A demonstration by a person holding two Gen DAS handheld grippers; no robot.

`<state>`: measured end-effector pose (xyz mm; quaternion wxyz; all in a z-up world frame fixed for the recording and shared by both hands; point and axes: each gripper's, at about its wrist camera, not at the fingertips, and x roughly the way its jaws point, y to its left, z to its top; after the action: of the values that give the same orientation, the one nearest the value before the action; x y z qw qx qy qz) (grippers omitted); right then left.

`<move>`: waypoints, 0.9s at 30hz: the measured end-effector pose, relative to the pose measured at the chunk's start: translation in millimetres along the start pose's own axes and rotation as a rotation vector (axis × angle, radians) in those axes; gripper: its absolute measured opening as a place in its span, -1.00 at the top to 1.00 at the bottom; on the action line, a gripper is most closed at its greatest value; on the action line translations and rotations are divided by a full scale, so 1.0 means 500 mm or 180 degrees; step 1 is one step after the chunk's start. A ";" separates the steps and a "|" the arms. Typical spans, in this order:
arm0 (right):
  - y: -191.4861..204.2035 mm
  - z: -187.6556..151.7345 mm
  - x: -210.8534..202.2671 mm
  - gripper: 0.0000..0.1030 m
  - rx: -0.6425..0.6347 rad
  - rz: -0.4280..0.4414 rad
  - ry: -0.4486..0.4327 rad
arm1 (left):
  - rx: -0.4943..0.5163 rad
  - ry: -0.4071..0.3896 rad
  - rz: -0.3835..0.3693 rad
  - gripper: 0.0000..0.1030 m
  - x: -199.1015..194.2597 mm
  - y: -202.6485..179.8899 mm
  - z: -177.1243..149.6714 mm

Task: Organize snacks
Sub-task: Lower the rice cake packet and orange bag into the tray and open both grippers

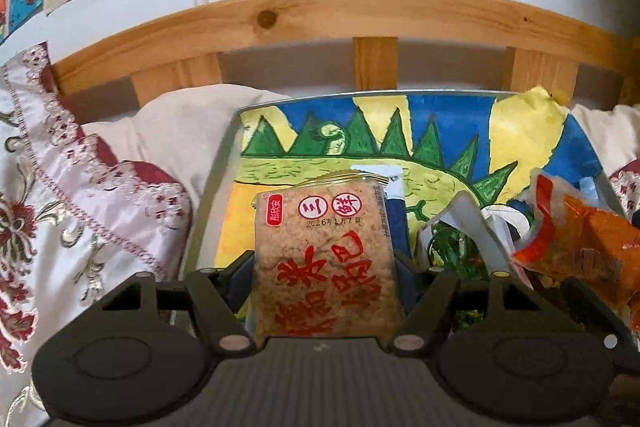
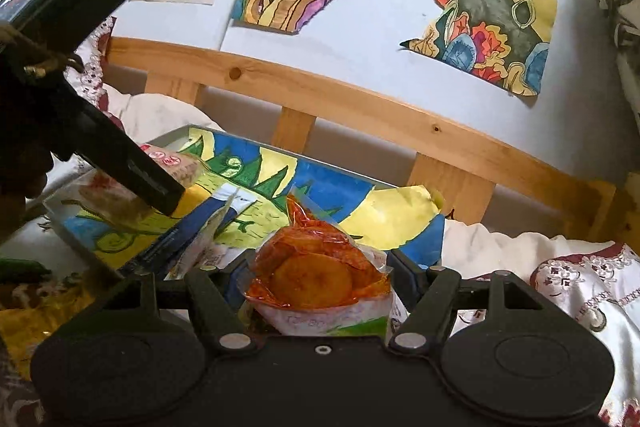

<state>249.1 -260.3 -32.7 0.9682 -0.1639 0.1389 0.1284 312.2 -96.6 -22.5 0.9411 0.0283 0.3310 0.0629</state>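
A brown rice-cracker packet [image 1: 324,247] with red characters stands upright between the fingers of my left gripper [image 1: 324,259], which is shut on it. It hangs over the near left part of a grey tray [image 1: 216,187] lined with a bright painting. My right gripper [image 2: 320,267] is shut on an orange-red packet of round chips [image 2: 316,267], held over the tray's near edge [image 2: 80,223]. The chip packet [image 1: 580,239] also shows at the right of the left wrist view. In the right wrist view, one left finger [image 2: 136,167] covers part of the brown packet [image 2: 180,167].
A clear packet with green contents [image 1: 456,247] and a blue packet [image 2: 188,239] lie in the tray. The tray rests on a bed among an embroidered pillow [image 1: 60,207] and a cream pillow [image 1: 172,131]. A wooden headboard [image 1: 300,15] and a wall with paintings stand behind.
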 end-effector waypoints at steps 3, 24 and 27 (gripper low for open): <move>0.000 -0.004 0.014 -0.40 0.0000 -0.0003 0.0041 | 0.0002 0.0009 0.0010 -0.43 0.013 -0.014 -0.003; 0.005 -0.011 0.038 -0.68 -0.0023 -0.0020 0.0179 | 0.0030 0.0124 0.0013 -0.55 0.027 -0.024 -0.018; 0.006 -0.011 0.038 -0.70 -0.0021 -0.0020 0.0183 | 0.0002 0.0132 0.0013 -0.57 0.025 -0.021 -0.018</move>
<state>264.8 -255.8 -44.4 0.9636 -0.1711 0.1657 0.1211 317.4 -105.2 -38.2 0.9339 0.0281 0.3503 0.0653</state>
